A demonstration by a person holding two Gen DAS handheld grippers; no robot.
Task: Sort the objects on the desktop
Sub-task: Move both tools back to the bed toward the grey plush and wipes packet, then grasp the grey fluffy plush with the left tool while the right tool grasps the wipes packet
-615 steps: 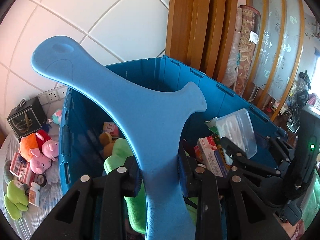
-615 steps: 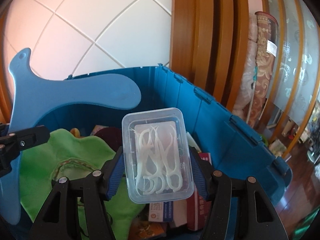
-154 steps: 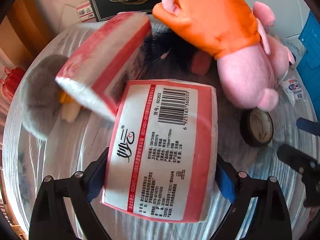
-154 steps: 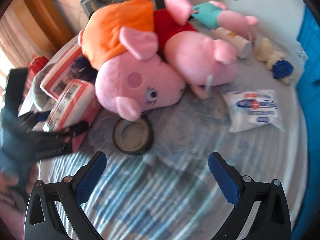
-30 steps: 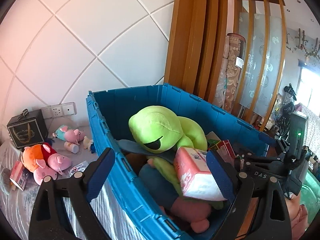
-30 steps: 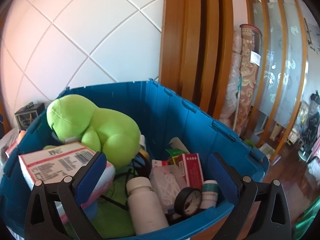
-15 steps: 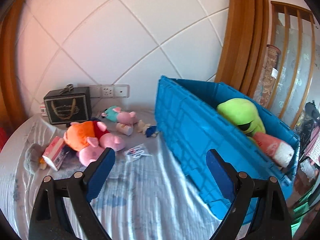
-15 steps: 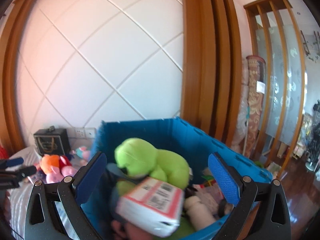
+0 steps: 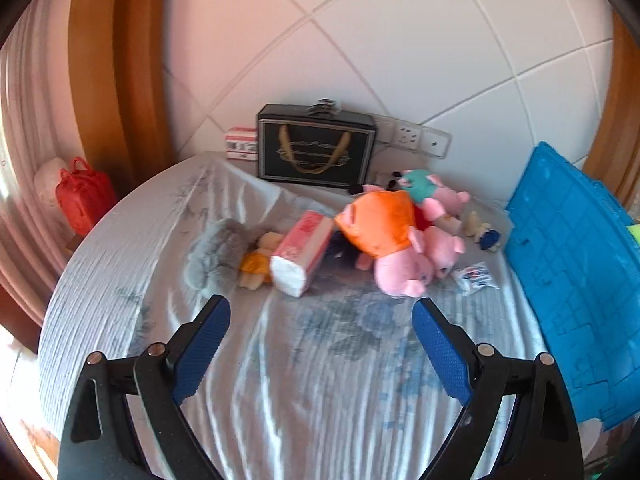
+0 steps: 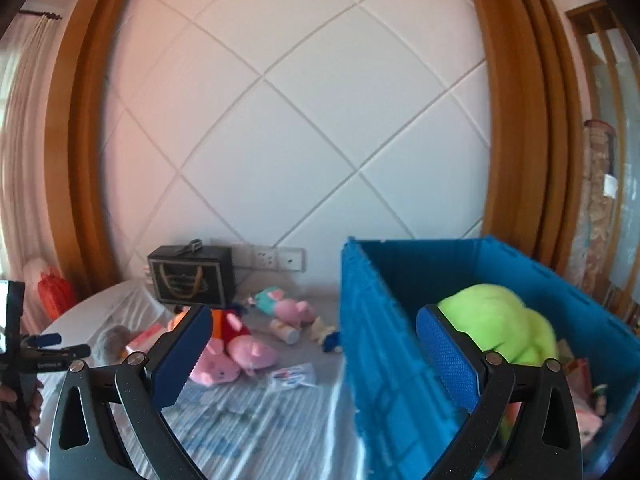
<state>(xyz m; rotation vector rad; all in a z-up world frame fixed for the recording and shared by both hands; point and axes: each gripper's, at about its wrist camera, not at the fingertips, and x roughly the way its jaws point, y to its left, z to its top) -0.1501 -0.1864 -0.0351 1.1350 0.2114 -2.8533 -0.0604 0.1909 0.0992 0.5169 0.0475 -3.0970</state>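
My left gripper [image 9: 320,340] is open and empty, hovering over the cloth-covered table [image 9: 304,384]. Ahead of it lie a red and white tissue pack [image 9: 302,252], a grey furry toy [image 9: 218,254], an orange and pink pig plush [image 9: 386,236] and a small white sachet [image 9: 474,276]. The blue crate [image 9: 572,300] stands at the right. My right gripper [image 10: 316,350] is also open and empty, held near the blue crate's [image 10: 384,360] left wall. A green plush [image 10: 500,328] lies inside the crate. The left gripper's tips [image 10: 60,346] show at the far left.
A black gift box [image 9: 316,148] stands by the wall sockets [image 9: 408,136], with a small red box [image 9: 240,144] left of it. A small pink and teal pig toy [image 10: 284,304] and a white bottle [image 10: 284,330] lie behind the plush. A red bag [image 9: 82,196] sits beyond the table's left edge.
Both grippers have swung left, away from the crate's inside and toward the table. The tissue pack dropped into the crate is out of view now. Both stay open.
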